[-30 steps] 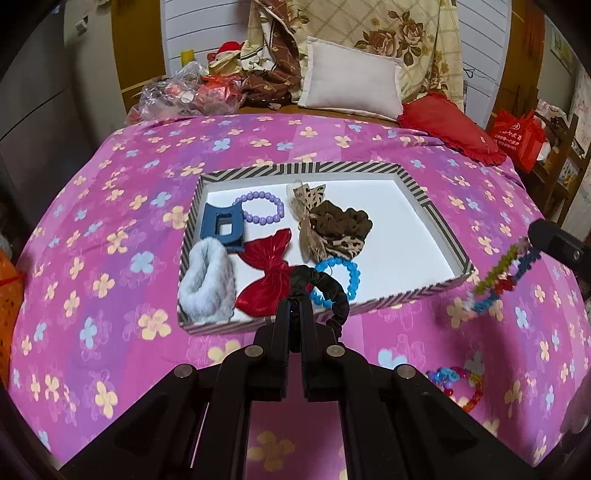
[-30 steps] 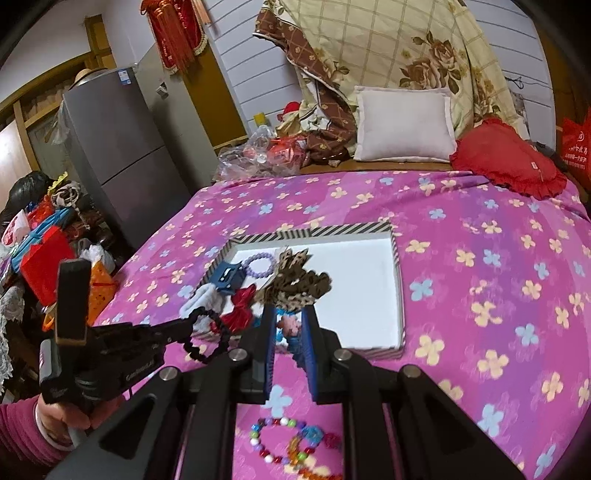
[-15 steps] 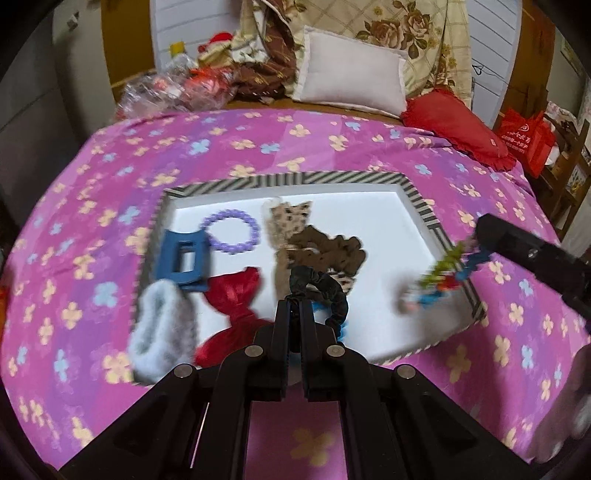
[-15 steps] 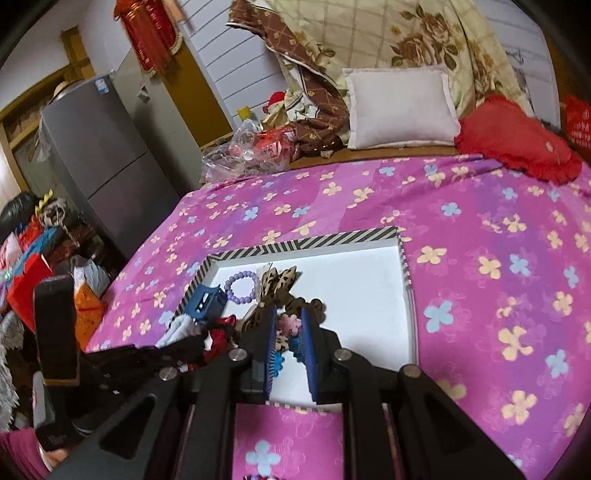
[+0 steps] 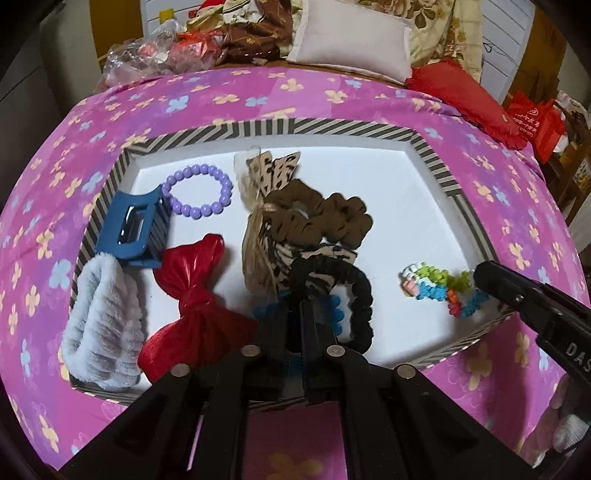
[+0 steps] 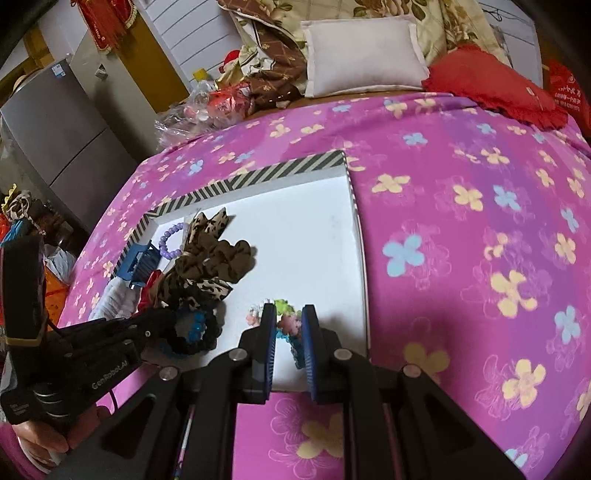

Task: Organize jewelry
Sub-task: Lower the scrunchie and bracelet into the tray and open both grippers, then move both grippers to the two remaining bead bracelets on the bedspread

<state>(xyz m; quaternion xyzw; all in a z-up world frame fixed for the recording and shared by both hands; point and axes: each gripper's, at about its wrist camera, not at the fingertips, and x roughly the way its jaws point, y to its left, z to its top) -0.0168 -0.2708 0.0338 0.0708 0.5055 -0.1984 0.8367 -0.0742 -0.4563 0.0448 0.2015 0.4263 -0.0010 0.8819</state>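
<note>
From the left wrist view, a striped-rimmed tray (image 5: 354, 126) with a white floor is lying on the bed's pink flowered cover (image 5: 229, 88). It is holding a purple bead bracelet (image 5: 198, 195), a blue hair clip (image 5: 135, 230), a grey fluffy band (image 5: 101, 325), a red bow (image 5: 192, 295), a leopard-print bow with a brown scrunchie (image 5: 314, 218), and a blue bead bracelet (image 5: 334, 312) half hidden below. The left claw (image 5: 300, 301) is sitting clamped together on a black scrunchie (image 5: 356, 295) over the tray's near side. At the right, the right claw (image 5: 484, 275) is holding a multicoloured bead bracelet (image 5: 439, 286) just above the tray floor; the letters "DAS" are showing on its body.

From the right wrist view, the right claw (image 6: 289, 314) is clamped on that multicoloured bracelet (image 6: 286, 319) over the tray's (image 6: 258, 176) near right corner. This view alone is showing a grey fridge (image 6: 55, 133), red hanging ornaments (image 6: 110, 22), a hand (image 6: 40, 437) gripping the left claw's handle, and "GenRobot.AI" printed on it.
</note>
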